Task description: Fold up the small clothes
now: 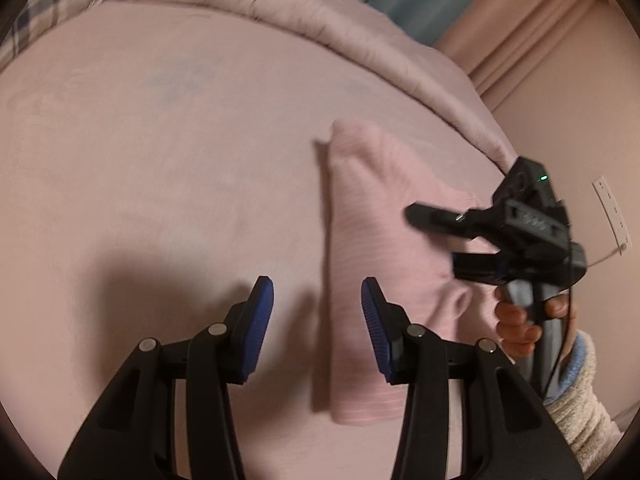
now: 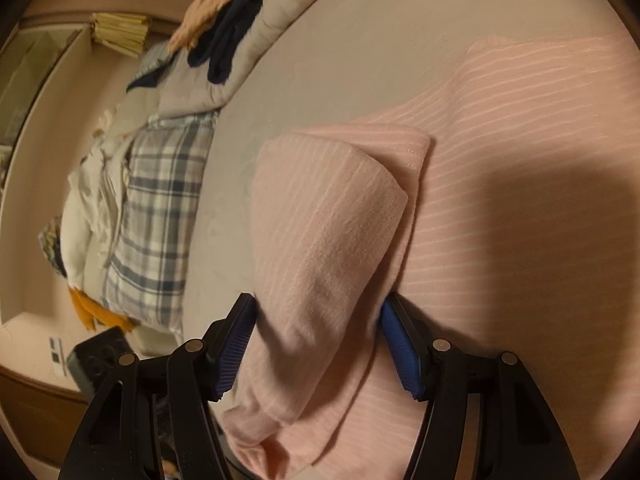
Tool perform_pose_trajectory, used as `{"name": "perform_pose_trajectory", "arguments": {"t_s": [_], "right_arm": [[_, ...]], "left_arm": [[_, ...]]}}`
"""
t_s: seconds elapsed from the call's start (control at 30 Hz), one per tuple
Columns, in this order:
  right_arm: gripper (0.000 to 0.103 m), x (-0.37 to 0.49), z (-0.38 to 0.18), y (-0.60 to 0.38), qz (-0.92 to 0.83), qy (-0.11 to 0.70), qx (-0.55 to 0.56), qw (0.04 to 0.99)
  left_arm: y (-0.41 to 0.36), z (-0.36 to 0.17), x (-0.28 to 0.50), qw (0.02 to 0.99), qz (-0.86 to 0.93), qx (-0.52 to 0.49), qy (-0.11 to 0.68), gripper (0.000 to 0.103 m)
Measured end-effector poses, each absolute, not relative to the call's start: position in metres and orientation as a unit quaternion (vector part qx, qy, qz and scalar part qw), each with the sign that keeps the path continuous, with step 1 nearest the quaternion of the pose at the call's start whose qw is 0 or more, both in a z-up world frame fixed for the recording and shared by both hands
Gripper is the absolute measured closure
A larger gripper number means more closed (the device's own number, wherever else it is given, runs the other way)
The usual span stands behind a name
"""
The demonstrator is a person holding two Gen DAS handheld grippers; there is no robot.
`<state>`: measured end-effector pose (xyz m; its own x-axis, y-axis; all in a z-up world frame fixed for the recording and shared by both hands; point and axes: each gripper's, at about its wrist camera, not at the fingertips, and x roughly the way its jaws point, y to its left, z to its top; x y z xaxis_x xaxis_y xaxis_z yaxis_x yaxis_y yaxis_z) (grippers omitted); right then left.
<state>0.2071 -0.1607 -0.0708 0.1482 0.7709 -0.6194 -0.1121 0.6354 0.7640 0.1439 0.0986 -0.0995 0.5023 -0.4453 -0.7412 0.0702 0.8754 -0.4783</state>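
Note:
A pink striped garment [image 1: 372, 248] lies partly folded on the bed sheet [image 1: 160, 160], with a straight folded edge on its left. My left gripper [image 1: 318, 308] is open and empty, hovering over that folded edge near the garment's front. My right gripper [image 1: 432, 236] reaches in from the right over the garment. In the right wrist view the right gripper [image 2: 316, 340] is open, and a folded sleeve of the garment [image 2: 332, 240] lies between its blue pads [image 2: 400, 348] without being pinched.
A rolled pink duvet [image 1: 360, 40] runs along the bed's far side, with dark clothes [image 2: 228, 44] on it. A plaid pillow [image 2: 156, 208] and white bedding [image 2: 92, 200] lie at the bed's head. A wall [image 1: 560, 120] is on the right.

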Motion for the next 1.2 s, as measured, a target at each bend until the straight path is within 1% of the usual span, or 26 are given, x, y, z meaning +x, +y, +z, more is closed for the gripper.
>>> {"name": "perform_pose_trajectory", "arguments": {"t_s": [0.23, 0.27, 0.3, 0.33, 0.37, 0.4, 0.5, 0.7, 0.9, 1.0, 1.2], "right_arm": [[0.040, 0.203, -0.069, -0.166, 0.317, 0.557, 0.287, 0.712], [0.050, 0.203, -0.068, -0.166, 0.319, 0.549, 0.286, 0.718], [0.063, 0.202, -0.068, -0.164, 0.321, 0.544, 0.285, 0.721], [0.071, 0.201, -0.069, -0.164, 0.322, 0.540, 0.289, 0.722], [0.083, 0.201, -0.071, -0.166, 0.325, 0.536, 0.297, 0.720], [0.087, 0.200, -0.072, -0.166, 0.327, 0.531, 0.303, 0.721], [0.089, 0.192, -0.063, -0.167, 0.330, 0.505, 0.300, 0.739], [0.089, 0.182, -0.016, -0.187, 0.325, 0.462, 0.265, 0.782], [0.089, 0.184, 0.021, -0.230, 0.275, 0.450, 0.231, 0.818], [0.089, 0.184, 0.021, -0.255, 0.241, 0.456, 0.231, 0.825], [0.089, 0.186, -0.003, -0.296, 0.198, 0.470, 0.263, 0.819]], "left_arm": [[0.096, -0.108, 0.144, 0.835, -0.160, -0.218, 0.480, 0.058], [0.094, -0.106, 0.145, 0.835, -0.160, -0.219, 0.479, 0.058], [0.094, -0.105, 0.144, 0.835, -0.160, -0.220, 0.479, 0.058], [0.094, -0.104, 0.144, 0.834, -0.160, -0.221, 0.479, 0.058], [0.093, -0.104, 0.143, 0.834, -0.159, -0.221, 0.479, 0.058], [0.094, -0.104, 0.142, 0.834, -0.158, -0.220, 0.480, 0.058], [0.096, -0.102, 0.139, 0.835, -0.154, -0.219, 0.480, 0.058], [0.092, -0.101, 0.140, 0.835, -0.158, -0.215, 0.481, 0.058], [0.083, -0.102, 0.143, 0.831, -0.172, -0.207, 0.487, 0.058], [0.074, -0.103, 0.146, 0.830, -0.178, -0.198, 0.491, 0.058], [0.059, -0.102, 0.155, 0.828, -0.184, -0.180, 0.499, 0.058]]}}
